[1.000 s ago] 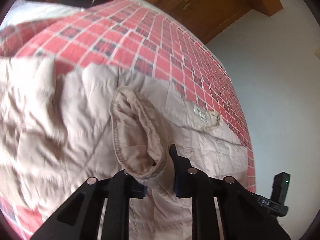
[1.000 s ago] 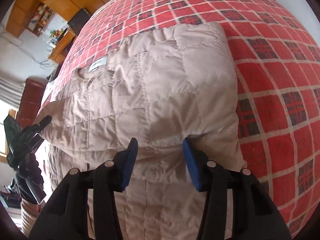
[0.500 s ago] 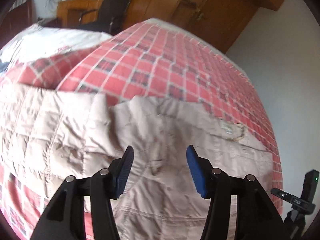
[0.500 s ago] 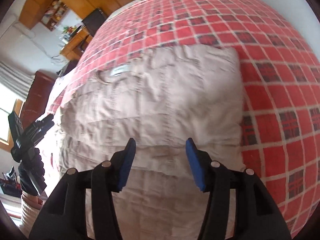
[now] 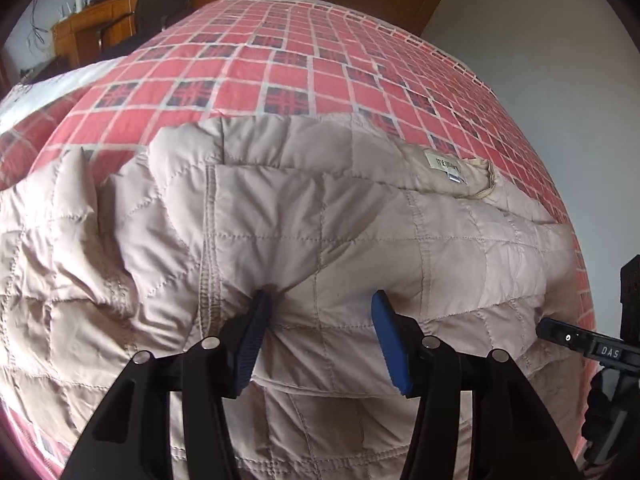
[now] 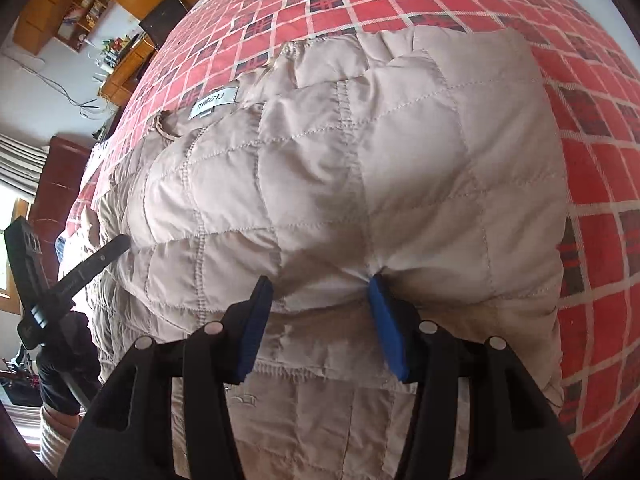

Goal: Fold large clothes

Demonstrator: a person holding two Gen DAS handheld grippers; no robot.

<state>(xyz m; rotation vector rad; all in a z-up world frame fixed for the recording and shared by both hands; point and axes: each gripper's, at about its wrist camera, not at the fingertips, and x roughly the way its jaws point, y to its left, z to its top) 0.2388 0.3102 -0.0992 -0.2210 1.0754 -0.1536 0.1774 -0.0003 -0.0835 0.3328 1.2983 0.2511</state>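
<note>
Your left gripper (image 5: 320,300) hangs low over the beige quilted jacket (image 5: 304,216), its blue-padded fingers (image 5: 256,332) spread wide and closed on nothing; the left pad's tip presses into a puckered seam, and the right pad touches the fabric's folded edge. The jacket lies on the bed, over a red plaid bedspread (image 5: 280,64), with one panel folded across its body. To the left in this view the fabric bunches in loose wrinkles. Farther right, the neck label (image 5: 444,166) and hanging loop show at the collar, and at the frame's right edge your other tool appears as a black bar.

In the right wrist view, a dark-gloved hand (image 6: 60,376) at far left holds that black left tool beside the jacket's edge. Behind it stand a wooden desk (image 6: 120,68) and shelves. The white neck label (image 6: 214,102) sits up-left on the jacket (image 6: 380,160), and the folded panel fills the middle of the frame. Your right gripper (image 6: 320,292) also stands wide open with nothing between its fingers (image 6: 384,328): both blue pad tips rest against the lower edge of the folded layer, the right one dimpling a seam. To the right, the bedspread (image 6: 592,160) lies bare beside the jacket's puffed side.
</note>
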